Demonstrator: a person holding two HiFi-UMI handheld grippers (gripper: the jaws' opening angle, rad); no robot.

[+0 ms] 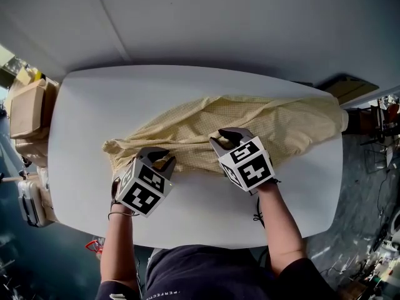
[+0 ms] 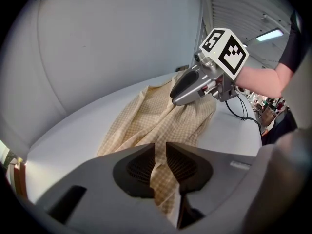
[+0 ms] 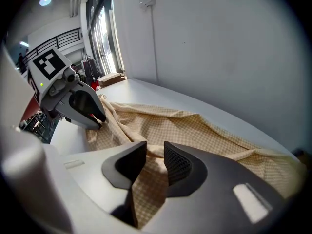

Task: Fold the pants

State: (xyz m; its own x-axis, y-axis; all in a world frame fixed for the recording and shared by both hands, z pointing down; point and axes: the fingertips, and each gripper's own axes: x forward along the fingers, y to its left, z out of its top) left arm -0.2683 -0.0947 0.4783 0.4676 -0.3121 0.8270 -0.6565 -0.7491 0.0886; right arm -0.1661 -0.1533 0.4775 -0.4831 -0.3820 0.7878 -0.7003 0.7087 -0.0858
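The pale yellow, fine-checked cloth pants [image 1: 250,127] lie stretched lengthwise across the white, round-cornered counter [image 1: 87,105]. One end is bunched towards the counter's left end. The other, wider end reaches the right edge, where a little cloth seems to hang over. The cloth is rumpled, with long ridges running along it.

The left gripper [image 1: 161,162] is at the near edge of the pants, towards their left end. Its fingers [image 2: 141,167] stand almost together with a ridge of the checked cloth pinched between them, so it has hold of the pants. The right gripper [image 1: 226,140] is at the near edge about midway along the garment. Its fingers [image 3: 183,165] stand clearly apart. Cloth lies in the gap between them, but the pads do not press on it, so it holds nothing.

Judging by the soft drape and the creases, the pants are light, thin and limp. They will probably sag and trail from any single pinch and slide easily on the smooth counter, and nothing about them looks fragile. A fold will want two holds well apart along one edge, best on a seam, hem or waistband where the layers are thick. Each hold should take every layer, so that the under layer is not left behind. With only one gripper on, the cloth is likely to twist if lifted, so the right fingers would need to close on the edge first.
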